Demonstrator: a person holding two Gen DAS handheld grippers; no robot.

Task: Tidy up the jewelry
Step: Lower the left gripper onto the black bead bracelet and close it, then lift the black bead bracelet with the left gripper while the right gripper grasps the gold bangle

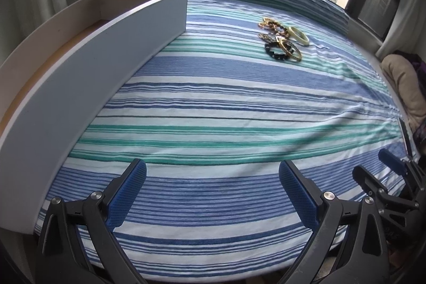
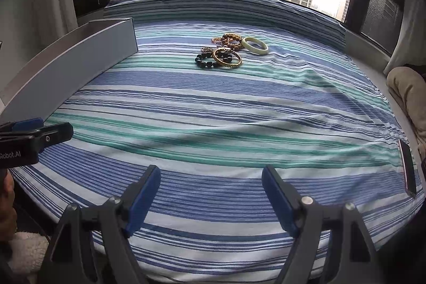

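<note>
A small pile of jewelry lies on the striped cloth far ahead: a pale jade bangle [image 2: 255, 45] [image 1: 299, 35], a gold patterned bangle [image 2: 228, 57] [image 1: 290, 49], a black bead bracelet [image 2: 206, 62] [image 1: 275, 51] and brown bead bracelets with a gold chain [image 2: 229, 40] [image 1: 271, 25]. My left gripper [image 1: 213, 193] is open and empty near the cloth's front edge. My right gripper [image 2: 211, 198] is open and empty, also near the front edge. The left gripper shows at the left edge of the right wrist view [image 2: 34, 135], and the right gripper at the right edge of the left wrist view [image 1: 383, 172].
A long white open tray [image 1: 111, 49] [image 2: 80, 52] stands along the left side of the blue, white and green striped cloth [image 2: 213, 108]. A beige cushion [image 2: 410, 95] lies at the right. A phone-like slab [image 2: 407, 167] rests at the cloth's right edge. A window is behind.
</note>
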